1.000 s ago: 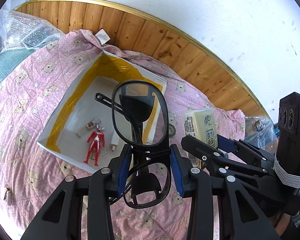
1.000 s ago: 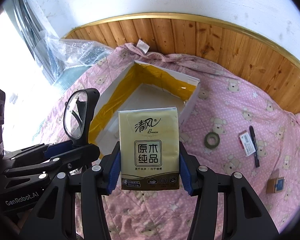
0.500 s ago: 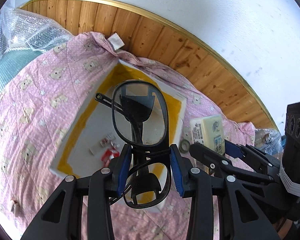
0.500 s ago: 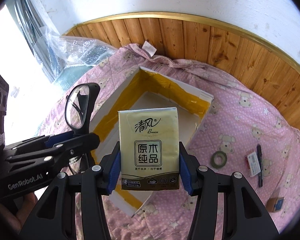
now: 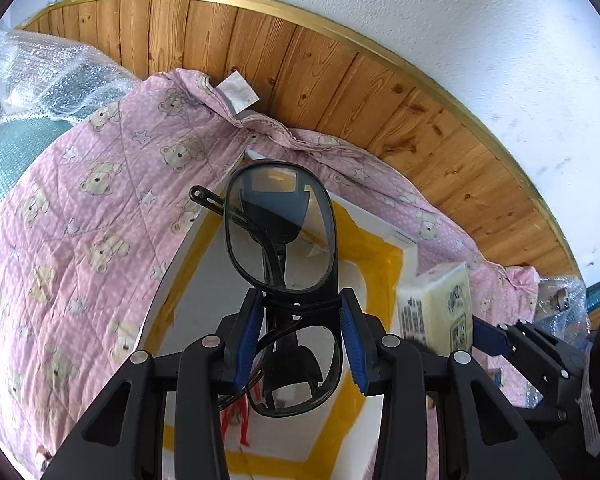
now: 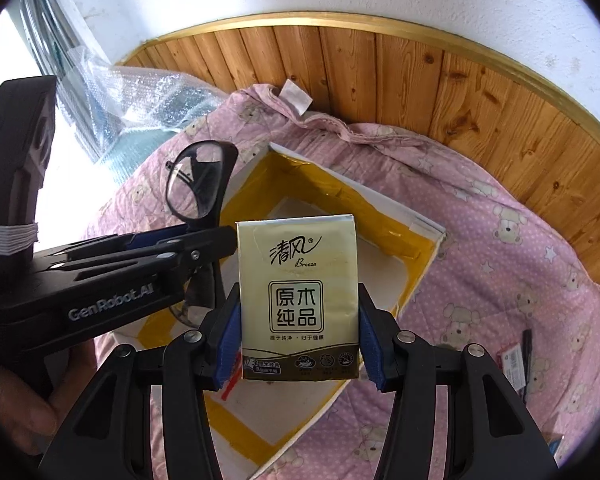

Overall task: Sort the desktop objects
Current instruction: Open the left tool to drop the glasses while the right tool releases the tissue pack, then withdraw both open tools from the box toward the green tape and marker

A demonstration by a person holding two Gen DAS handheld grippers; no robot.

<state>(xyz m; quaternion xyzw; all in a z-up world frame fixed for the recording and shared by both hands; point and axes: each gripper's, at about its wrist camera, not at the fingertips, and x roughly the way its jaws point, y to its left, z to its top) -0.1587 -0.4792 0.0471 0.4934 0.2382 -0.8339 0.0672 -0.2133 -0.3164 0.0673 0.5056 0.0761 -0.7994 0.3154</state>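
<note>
My left gripper (image 5: 300, 336) is shut on a pair of folded black glasses (image 5: 280, 236), held upright over a shallow white box lined with yellow tape (image 5: 376, 248). My right gripper (image 6: 300, 344) is shut on a yellow tissue pack (image 6: 298, 280), also above the box (image 6: 380, 216). A red toy figure (image 5: 240, 420) lies inside the box, mostly hidden behind the left fingers. In the right wrist view the left gripper (image 6: 196, 248) with the glasses (image 6: 196, 188) sits just to the left. The tissue pack (image 5: 436, 304) shows at the right of the left wrist view.
The box rests on a pink quilt with bear prints (image 6: 500, 248) against a wooden wall panel (image 5: 300, 64). Bubble wrap (image 5: 40, 80) lies at the far left. A black pen (image 6: 526, 352) and a small packet (image 6: 510, 364) lie on the quilt at the right. A hand (image 6: 16, 396) holds the left gripper.
Both grippers have moved forward and closer over the box, each still holding its object. The box now fills the lower middle of both views.
</note>
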